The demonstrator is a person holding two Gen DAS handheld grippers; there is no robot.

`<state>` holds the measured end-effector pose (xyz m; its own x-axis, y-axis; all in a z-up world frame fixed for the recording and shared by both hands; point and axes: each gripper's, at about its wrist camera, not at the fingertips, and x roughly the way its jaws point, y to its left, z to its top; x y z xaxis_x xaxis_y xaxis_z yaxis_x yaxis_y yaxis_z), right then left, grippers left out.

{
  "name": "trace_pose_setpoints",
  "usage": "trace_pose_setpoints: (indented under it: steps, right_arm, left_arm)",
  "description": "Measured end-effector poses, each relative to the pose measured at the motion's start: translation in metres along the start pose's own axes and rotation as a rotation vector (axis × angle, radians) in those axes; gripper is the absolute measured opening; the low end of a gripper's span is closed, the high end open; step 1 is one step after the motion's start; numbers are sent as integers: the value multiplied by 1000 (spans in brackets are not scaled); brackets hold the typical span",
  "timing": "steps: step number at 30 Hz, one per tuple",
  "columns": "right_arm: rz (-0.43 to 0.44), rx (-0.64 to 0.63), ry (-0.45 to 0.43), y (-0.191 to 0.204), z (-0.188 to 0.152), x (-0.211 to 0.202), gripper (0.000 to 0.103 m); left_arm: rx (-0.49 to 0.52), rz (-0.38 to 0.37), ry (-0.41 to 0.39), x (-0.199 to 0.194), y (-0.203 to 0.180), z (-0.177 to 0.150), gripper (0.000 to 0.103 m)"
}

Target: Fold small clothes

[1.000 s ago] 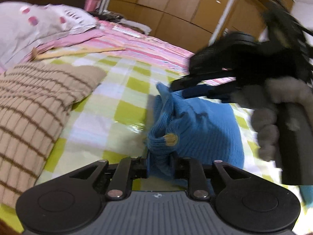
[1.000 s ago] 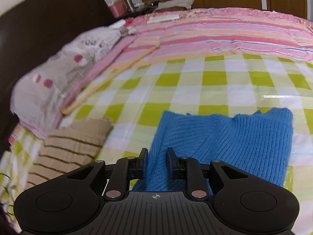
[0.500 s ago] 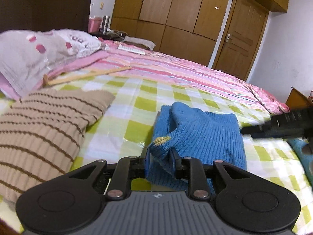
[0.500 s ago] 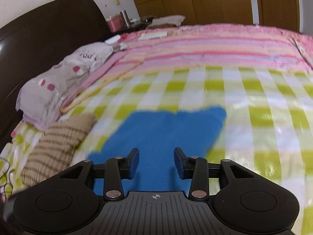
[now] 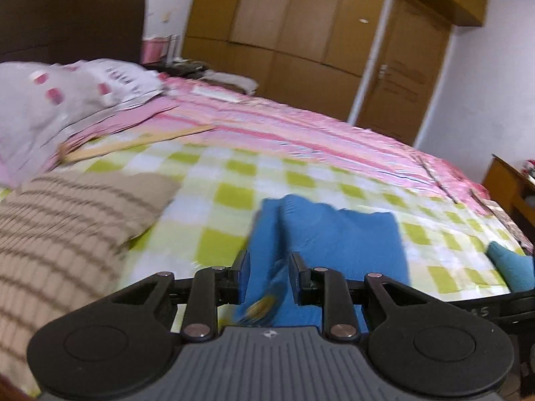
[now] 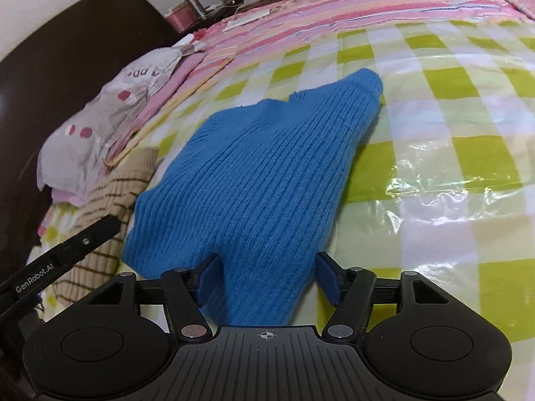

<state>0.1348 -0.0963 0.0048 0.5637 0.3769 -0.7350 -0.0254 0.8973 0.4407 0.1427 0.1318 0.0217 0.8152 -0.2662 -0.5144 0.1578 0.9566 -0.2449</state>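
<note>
A blue ribbed sweater (image 6: 267, 167) lies on the green-checked plastic sheet (image 6: 451, 133) over the bed, its far end tapering to a rounded corner. My left gripper (image 5: 270, 277) is shut on a raised fold of the blue sweater (image 5: 334, 240), with a yellow label just behind the pads. My right gripper (image 6: 269, 279) hovers over the sweater's near end. Its jaws are opening, and the cloth lies between the blue pads (image 6: 329, 280) without being pinched. The left gripper's black arm (image 6: 67, 254) shows at the lower left of the right wrist view.
A folded beige sweater with brown stripes (image 5: 67, 234) lies left of the blue one. A grey pillow with pink dots (image 5: 50, 107) and a pink striped quilt (image 5: 301, 127) sit beyond. A teal cloth (image 5: 508, 264) lies at the right. A dark headboard (image 6: 67, 67) stands behind.
My right gripper let go of the blue sweater, opened wide and drew back to its near end. My left gripper kept its hold and rose a little with the fold.
</note>
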Motion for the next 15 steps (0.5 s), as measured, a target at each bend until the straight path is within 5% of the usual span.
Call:
trace_pose_setpoints:
  steps: [6, 10, 15]
  right_arm:
    - [-25, -4, 7, 5, -3, 14, 67]
    - [-50, -23, 17, 6, 0, 15, 41]
    - [-39, -71, 49, 2, 4, 7, 29]
  left_arm:
    - [118, -3, 47, 30, -14, -2, 32]
    - [121, 51, 119, 51, -4, -8, 40]
    - [29, 0, 181, 51, 5, -25, 38]
